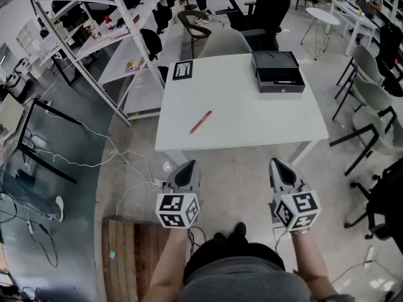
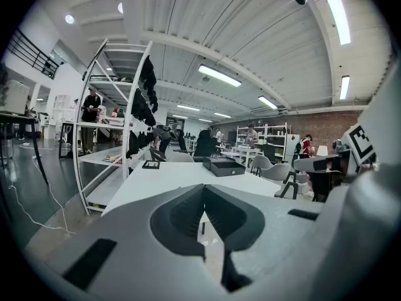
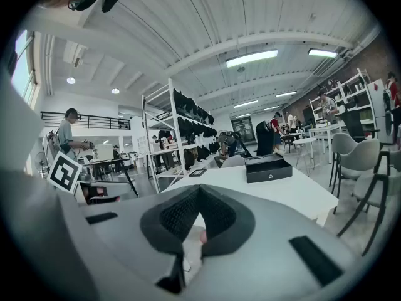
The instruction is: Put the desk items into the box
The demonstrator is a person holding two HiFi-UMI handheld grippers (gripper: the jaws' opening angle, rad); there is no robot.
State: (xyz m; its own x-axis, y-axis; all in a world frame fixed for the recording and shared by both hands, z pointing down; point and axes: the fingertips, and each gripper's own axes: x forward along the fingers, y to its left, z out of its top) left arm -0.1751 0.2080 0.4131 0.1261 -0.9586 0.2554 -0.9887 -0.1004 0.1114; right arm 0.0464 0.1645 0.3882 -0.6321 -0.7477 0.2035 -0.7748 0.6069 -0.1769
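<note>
Lying slantwise, slim red pen (image 1: 201, 122), black box (image 1: 278, 72) beyond, left gripper (image 1: 186, 166) and right gripper (image 1: 281, 164) clenched, empty

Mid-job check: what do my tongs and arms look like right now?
The left tongs and right tongs are light grey tapering shells with dark ribbed pads inside. Each carries a white cube printed with black square markers. The forearms are bare, no sleeves showing.

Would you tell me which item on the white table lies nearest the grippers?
The red pen, near the front edge; the black box and black-framed card sit far back.
</note>
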